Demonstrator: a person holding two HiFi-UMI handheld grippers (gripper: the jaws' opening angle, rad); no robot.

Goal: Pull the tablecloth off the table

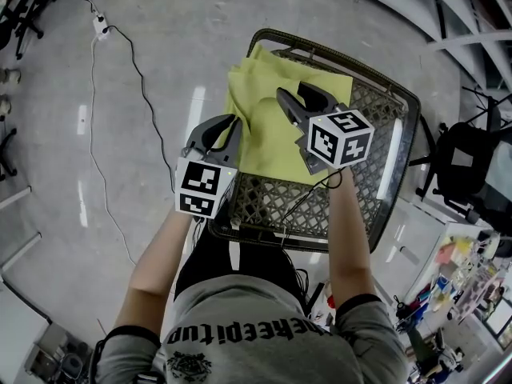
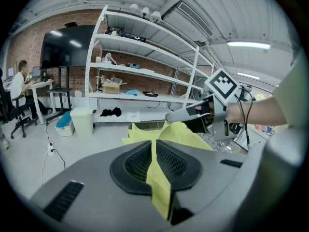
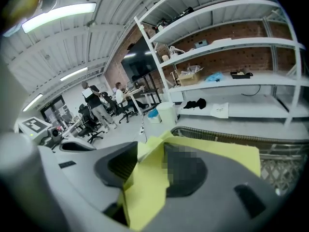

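Observation:
A yellow tablecloth (image 1: 276, 126) lies bunched over the far left part of a dark woven-top table (image 1: 400, 158). My left gripper (image 1: 230, 128) sits at the cloth's left edge, shut on a fold of it; in the left gripper view the fold (image 2: 159, 178) runs pinched between the closed jaws (image 2: 154, 153). My right gripper (image 1: 294, 98) is over the middle of the cloth. In the right gripper view its jaws (image 3: 145, 163) stand apart, with loose yellow cloth (image 3: 145, 192) lying in the gap and not pressed by the pads.
A power strip and long cable (image 1: 100, 26) lie on the floor to the left. An office chair (image 1: 464, 158) stands right of the table. White shelving (image 2: 145, 81) and a pale bin (image 2: 82, 120) are beyond; people (image 3: 96, 103) are at desks far off.

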